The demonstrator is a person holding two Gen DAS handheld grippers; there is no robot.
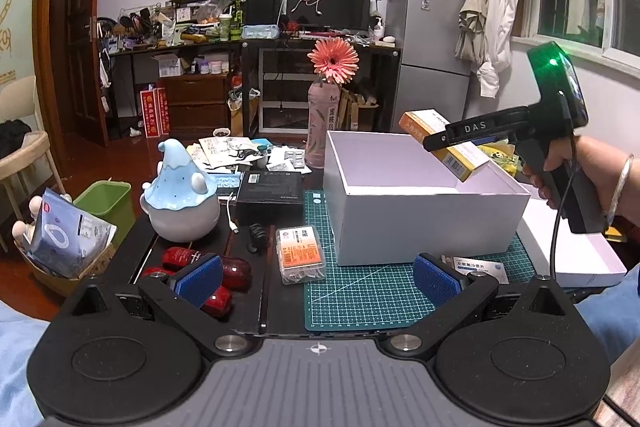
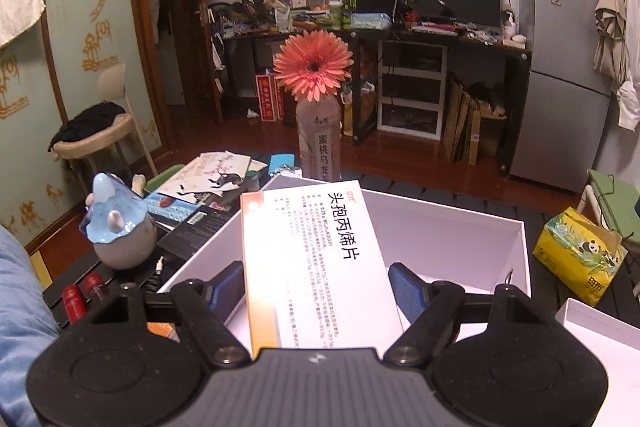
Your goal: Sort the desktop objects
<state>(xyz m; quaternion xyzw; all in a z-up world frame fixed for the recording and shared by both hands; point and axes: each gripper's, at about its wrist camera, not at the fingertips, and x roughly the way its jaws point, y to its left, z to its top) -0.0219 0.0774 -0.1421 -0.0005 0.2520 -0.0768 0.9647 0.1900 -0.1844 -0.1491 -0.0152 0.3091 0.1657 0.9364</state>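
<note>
Cluttered desk and shelves fill the background. At centre frame the right gripper (image 2: 316, 291) holds a medicine box (image 2: 312, 267) between its fingers, over the open white box (image 1: 420, 203), probably to drop it in; actual contact is unclear. Low in its view, the left gripper (image 1: 318, 277) waits, fingers apart and empty.

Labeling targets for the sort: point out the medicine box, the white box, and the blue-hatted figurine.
medicine box (image 2: 312, 263): right wrist view, on its white printed face.
white box (image 1: 424, 223): left wrist view, on its near outer wall.
blue-hatted figurine (image 1: 180, 183): left wrist view, on the blue hat.
</note>
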